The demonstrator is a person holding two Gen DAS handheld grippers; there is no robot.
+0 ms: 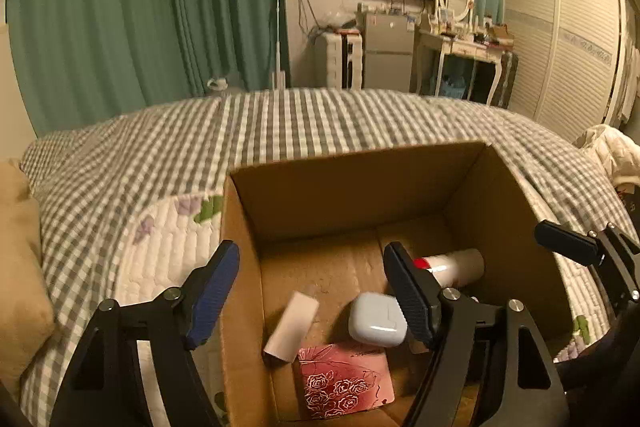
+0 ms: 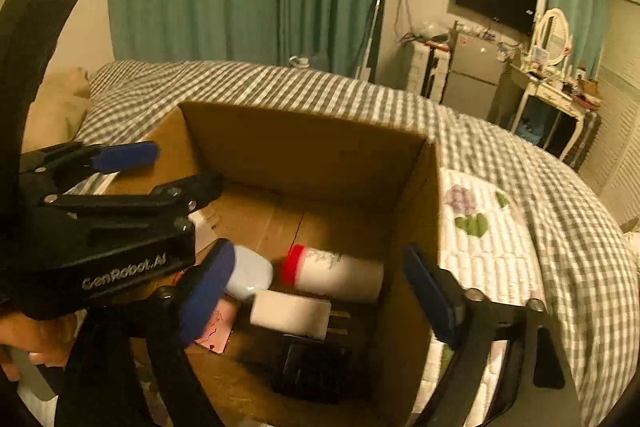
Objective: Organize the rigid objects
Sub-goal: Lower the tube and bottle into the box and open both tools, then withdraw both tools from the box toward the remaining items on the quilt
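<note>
An open cardboard box [image 1: 344, 183] stands on the bed. Inside lie a white bottle with a red band [image 1: 452, 267], a white earbud case [image 1: 378, 319], a white block [image 1: 292, 327] and a pink rose-patterned card [image 1: 344, 383]. My left gripper [image 1: 316, 291] is open and empty, hovering over the box's left wall. In the right wrist view the box [image 2: 304, 147] holds the bottle [image 2: 336, 273], the case [image 2: 250, 273], a white charger with prongs [image 2: 292, 315] and a dark object [image 2: 316, 367]. My right gripper [image 2: 320, 291] is open and empty above them.
The bed has a grey checked cover [image 1: 280, 123] and a white quilt with flowers [image 1: 168, 247]. A tan pillow [image 1: 20, 267] lies at the left. Green curtains, a wall TV, a small fridge and a dressing table stand behind.
</note>
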